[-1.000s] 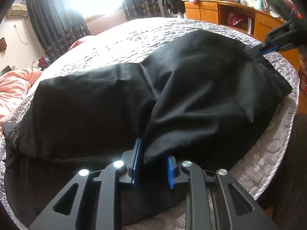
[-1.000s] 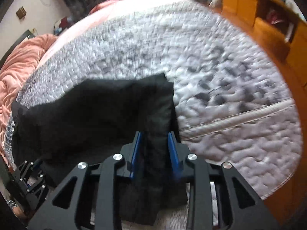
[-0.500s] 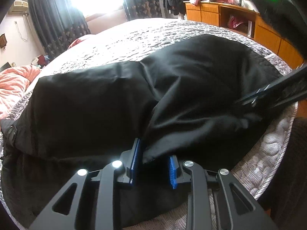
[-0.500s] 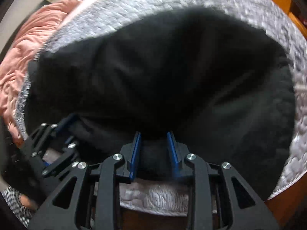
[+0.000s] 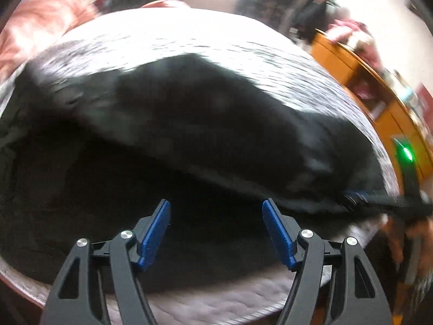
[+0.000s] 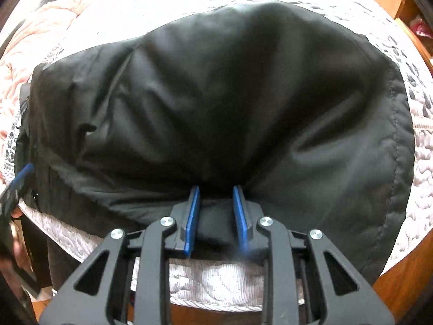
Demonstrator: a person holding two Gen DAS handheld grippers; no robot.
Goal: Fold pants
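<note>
Pants (image 6: 216, 94) pinched between right gripper (image 6: 216, 197) pads

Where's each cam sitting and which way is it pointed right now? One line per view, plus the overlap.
Left wrist: on the left hand-held gripper, facing steeply down at the black pants on the bed; its jaws are opening, nothing between them.
Right wrist: on the right hand-held gripper, facing steeply down over the bed edge; its jaws are closing on a bunch of pants.
Shared: pants, bed, and each view catches the other gripper at its edge.
</note>
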